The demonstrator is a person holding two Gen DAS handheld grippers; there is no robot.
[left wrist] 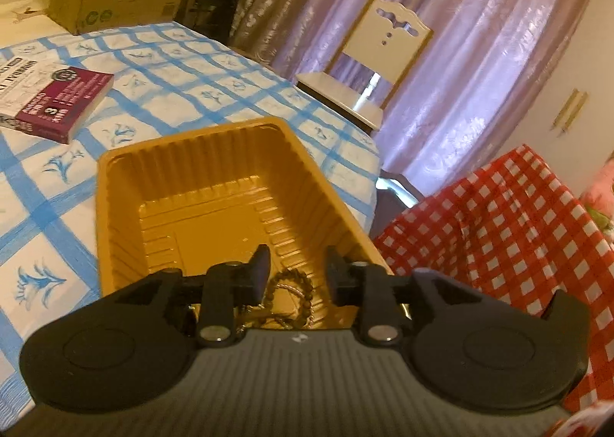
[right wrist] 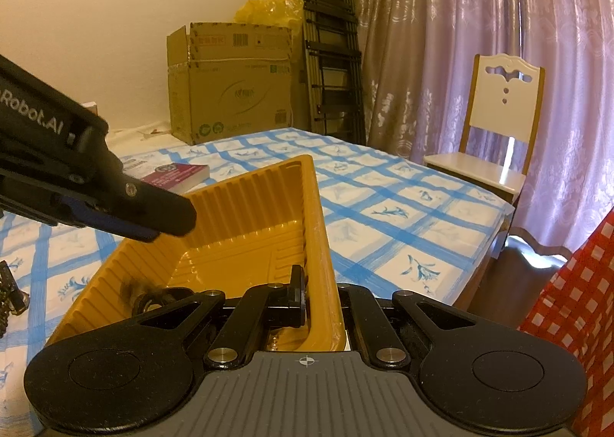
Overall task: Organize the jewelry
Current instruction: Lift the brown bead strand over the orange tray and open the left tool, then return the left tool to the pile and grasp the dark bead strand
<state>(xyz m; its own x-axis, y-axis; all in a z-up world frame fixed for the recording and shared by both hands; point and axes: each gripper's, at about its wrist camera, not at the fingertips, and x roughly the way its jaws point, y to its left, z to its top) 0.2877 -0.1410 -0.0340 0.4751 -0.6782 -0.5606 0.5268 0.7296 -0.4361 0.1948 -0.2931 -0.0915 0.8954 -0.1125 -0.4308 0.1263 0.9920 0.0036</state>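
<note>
Nearest the left wrist camera, the left tongs (left wrist: 295,268) hang over the near end of a golden plastic tray (left wrist: 115,176), their two fingers spread with a clear gap between them. In that gap, on the tray floor at its near end, lies a beaded bracelet (left wrist: 293,283) tangled with a thin gold chain (left wrist: 264,316); neither finger touches the jewelry. The tray has ribbed walls and sits on a bed (left wrist: 184,91) covered in a white sheet with a blue grid and flower print.

From the right wrist camera, the right tongs (right wrist: 322,302) are pressed together on the tray's right wall (right wrist: 318,229), one finger inside the tray and the other outside, so they pinch the rim. The tray looks tilted in this view, its far end raised. The left tongs enter from the left as a dark arm pointing down into the tray, and a dark blur of jewelry shows on the tray floor near the left wall.

On the bed to the far left lies a maroon and white book (left wrist: 53,99), well apart from the tray. A cardboard box (right wrist: 230,83) stands at the far end of the bed, with a folded ladder (right wrist: 330,53) beside it. A white chair (right wrist: 495,122) stands to the right before mauve curtains (right wrist: 422,33), and a red checked cloth (left wrist: 499,229) fills the near right.
</note>
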